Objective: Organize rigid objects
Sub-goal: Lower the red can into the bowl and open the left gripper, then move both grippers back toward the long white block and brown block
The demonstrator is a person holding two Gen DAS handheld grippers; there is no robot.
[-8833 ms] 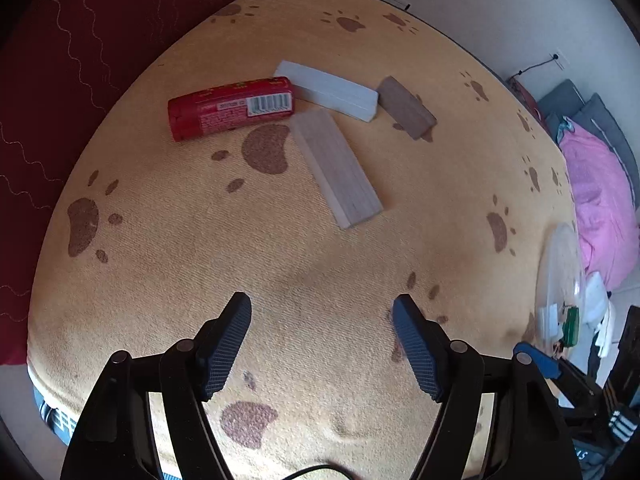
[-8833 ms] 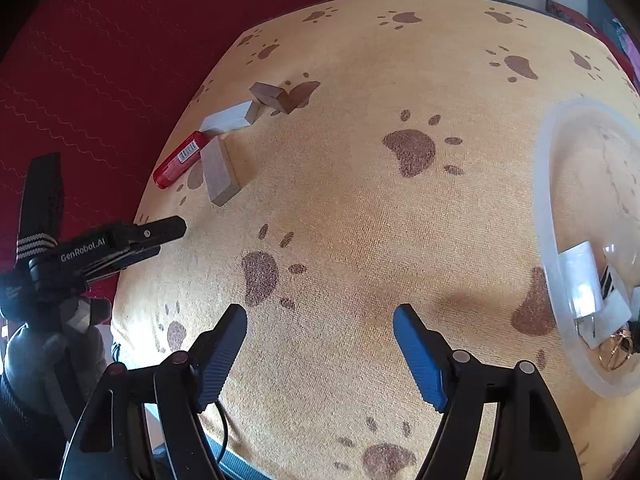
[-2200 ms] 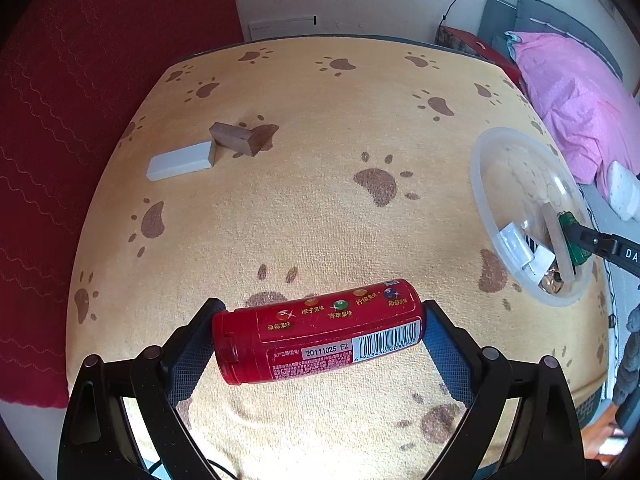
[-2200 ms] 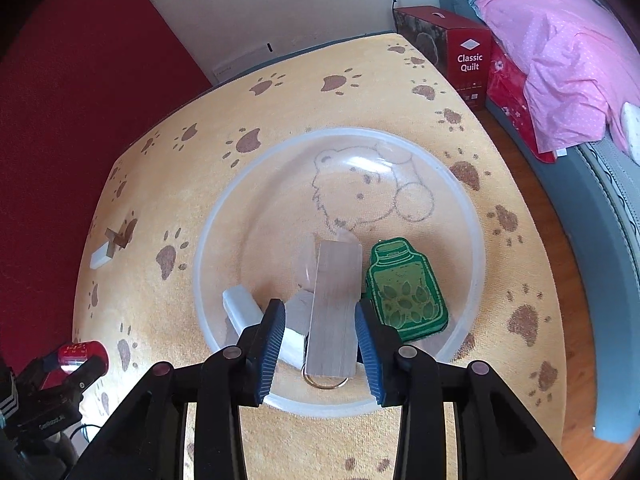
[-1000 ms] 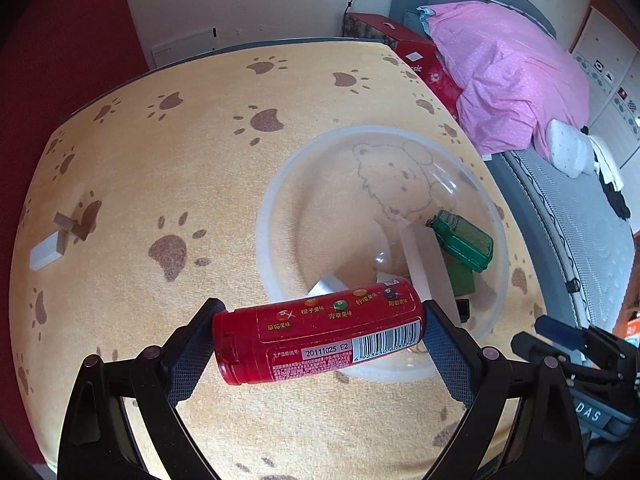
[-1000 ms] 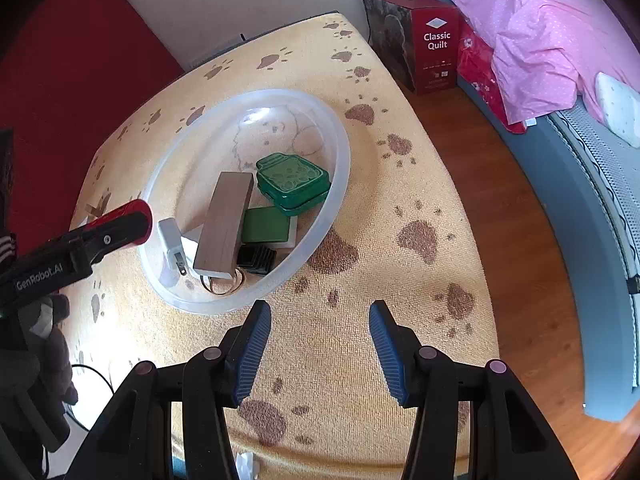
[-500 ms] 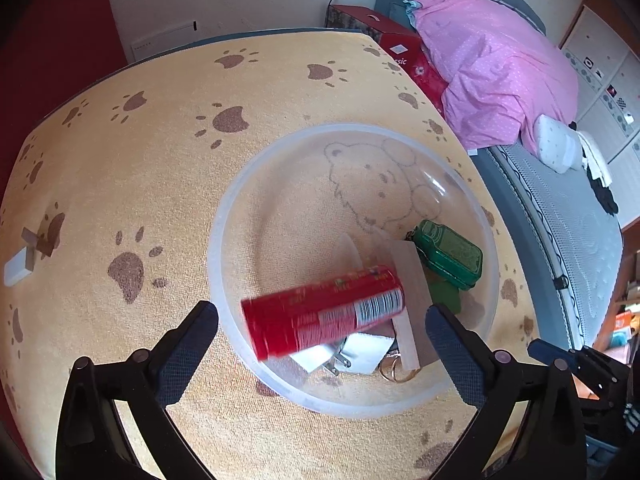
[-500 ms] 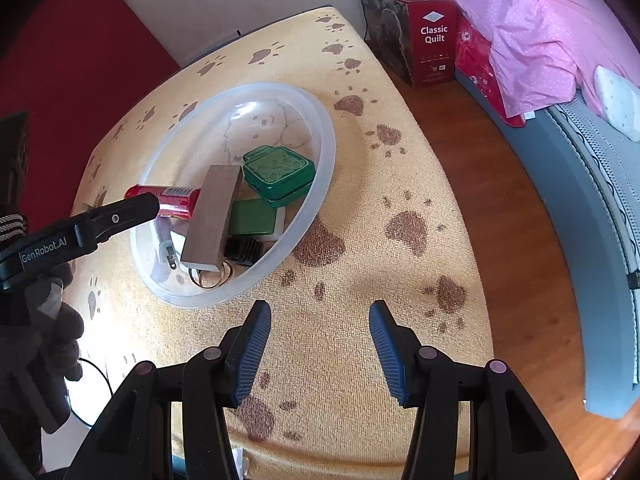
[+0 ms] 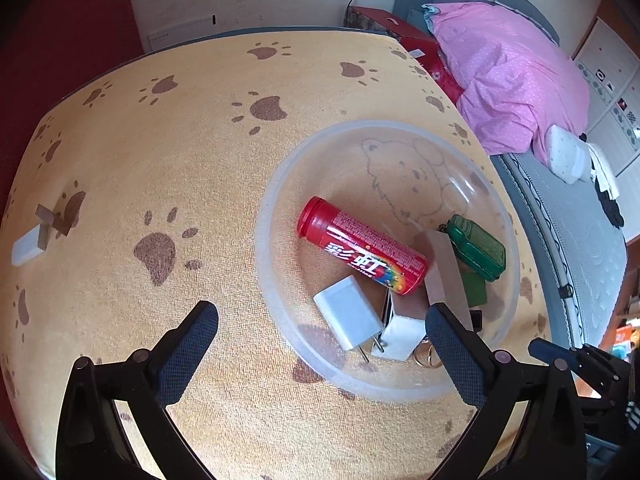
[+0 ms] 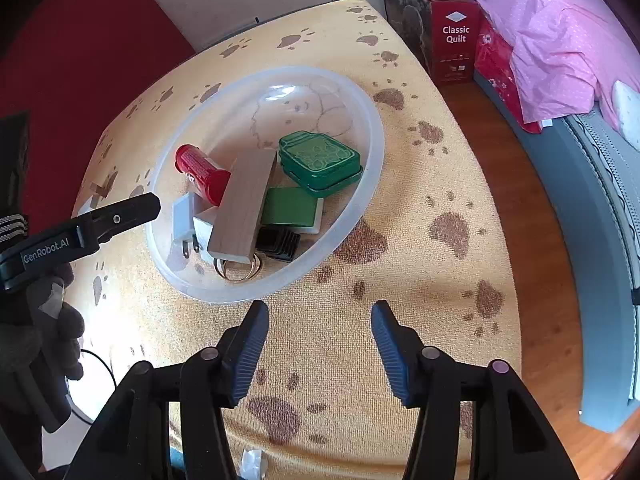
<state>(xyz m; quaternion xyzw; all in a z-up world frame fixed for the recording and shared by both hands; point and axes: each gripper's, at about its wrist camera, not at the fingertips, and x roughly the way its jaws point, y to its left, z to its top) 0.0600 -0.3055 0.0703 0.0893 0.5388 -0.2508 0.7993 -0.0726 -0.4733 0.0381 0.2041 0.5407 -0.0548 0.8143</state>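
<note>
A red candy tube [image 9: 362, 257] [image 10: 202, 174] lies on its side inside the clear plastic bowl [image 9: 276, 184] [image 10: 372, 136], among a light wooden block [image 9: 446, 276] [image 10: 244, 206], a green tin [image 9: 476, 246] [image 10: 320, 162], white plug adapters [image 9: 347, 317] and a gold ring. My left gripper [image 9: 320, 334] hangs wide open over the bowl's near rim, holding nothing. Over bare cloth right of the bowl, my right gripper [image 10: 316, 338] is empty and its jaws are opening. A white block [image 9: 27, 246] and a dark brown block [image 9: 50, 220] lie at the far left of the cloth.
The table wears an orange cloth with brown paw prints [image 9: 160, 160]. Its right edge drops to a wooden floor [image 10: 532, 208]. A red "Classic Quilt" box [image 10: 448, 36] and a bed with pink bedding [image 9: 512, 76] stand beyond. A gloved hand [image 10: 32, 340] holds the left tool.
The left gripper opened and dropped the red tube into the bowl, where it now rests still. The right gripper's jaws have spread a little wider.
</note>
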